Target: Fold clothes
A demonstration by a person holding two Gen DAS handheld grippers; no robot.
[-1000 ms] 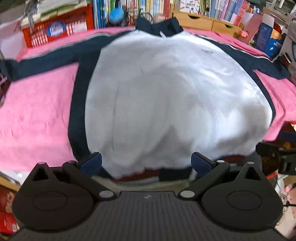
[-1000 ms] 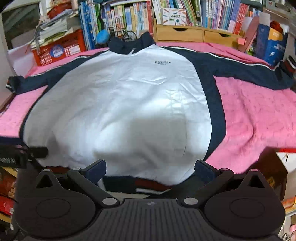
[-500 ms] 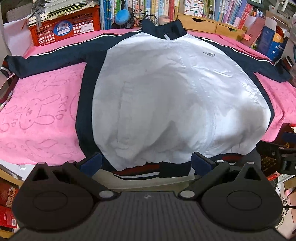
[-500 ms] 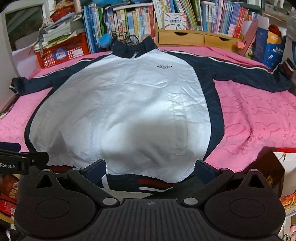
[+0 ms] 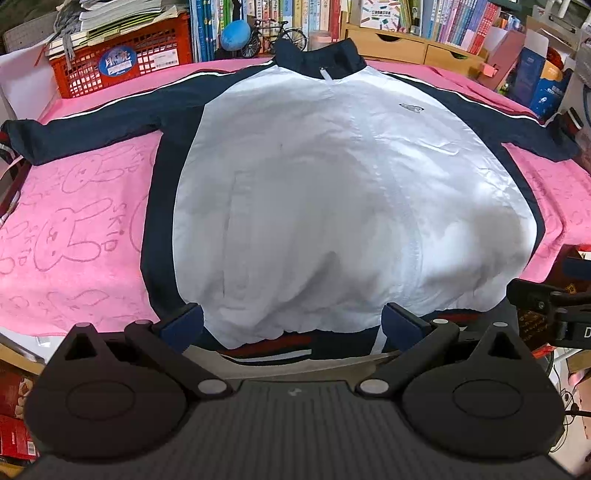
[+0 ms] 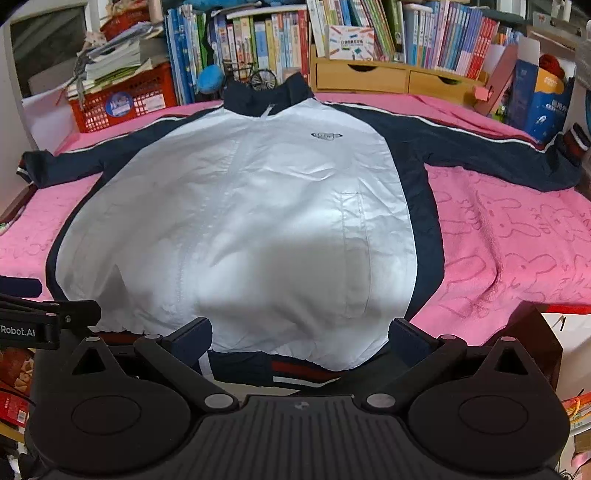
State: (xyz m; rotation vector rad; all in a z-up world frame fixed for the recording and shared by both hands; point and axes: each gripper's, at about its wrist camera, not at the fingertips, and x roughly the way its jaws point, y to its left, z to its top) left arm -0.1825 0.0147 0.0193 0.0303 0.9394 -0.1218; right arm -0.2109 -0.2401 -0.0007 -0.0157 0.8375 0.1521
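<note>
A white jacket with navy sleeves and collar (image 5: 332, 192) lies flat, front up, on a pink towel (image 5: 70, 236), sleeves spread out to both sides. Its striped hem hangs at the near table edge. My left gripper (image 5: 291, 325) is open and empty, just in front of the hem's left half. My right gripper (image 6: 299, 338) is open and empty, in front of the hem's right half of the jacket (image 6: 240, 221). Each gripper shows at the edge of the other's view.
A red crate (image 5: 122, 62) with papers stands at the back left. Books, a blue ball (image 5: 236, 33), a small bicycle model and wooden drawers (image 5: 406, 44) line the back. Boxes (image 6: 543, 99) stand at the back right.
Both grippers have pulled back and risen a little from the jacket's hem. The jacket now shows more fully and sharply. Both jaws stay open.
</note>
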